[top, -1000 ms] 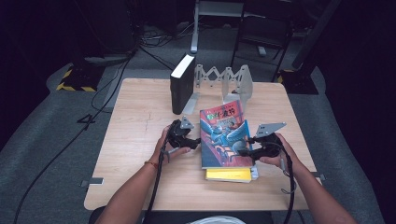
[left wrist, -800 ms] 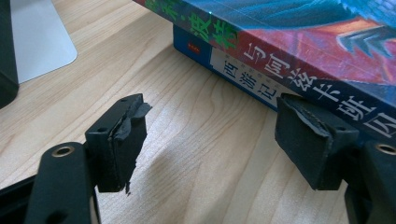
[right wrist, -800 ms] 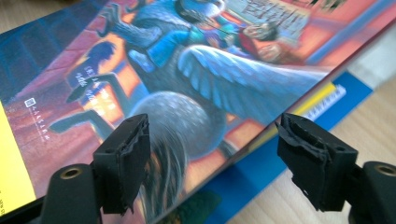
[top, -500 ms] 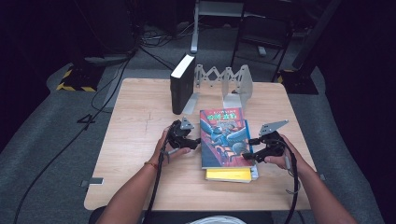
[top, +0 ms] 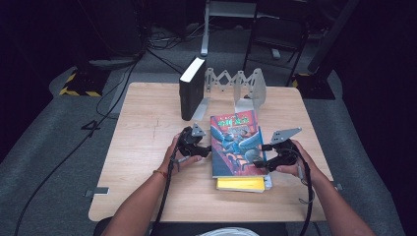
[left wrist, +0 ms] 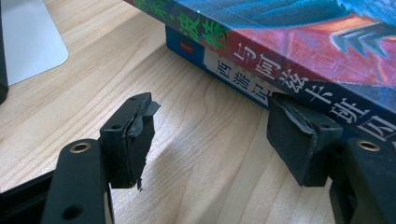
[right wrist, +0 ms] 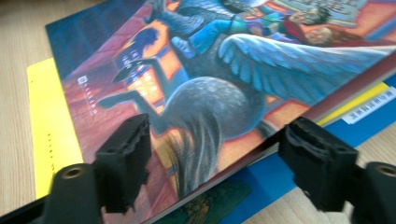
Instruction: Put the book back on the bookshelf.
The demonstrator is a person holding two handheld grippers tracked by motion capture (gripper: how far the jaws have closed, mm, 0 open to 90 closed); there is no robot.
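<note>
A stack of books lies right of the table's middle. Its top book [top: 235,142] has a colourful cover with a winged creature; a yellow book [top: 241,184] sticks out beneath it on the near side. My left gripper [top: 205,148] sits at the stack's left edge. In the left gripper view it [left wrist: 212,116] is open and low on the table, with one jaw against the spine of a blue book [left wrist: 233,79] under the top book [left wrist: 299,32]. My right gripper [top: 259,160] is at the stack's right edge. There it [right wrist: 217,137] is open, straddling the edge of the top book [right wrist: 210,70].
A black book [top: 192,88] stands upright at the back of the wooden table [top: 147,128], against a silver folding book rack [top: 243,86]. The rack's flat base plate [left wrist: 28,37] lies near my left gripper. Dark floor and cables surround the table.
The top book has settled slightly toward me. Both grippers have stayed open at its two sides, hardly moving.
</note>
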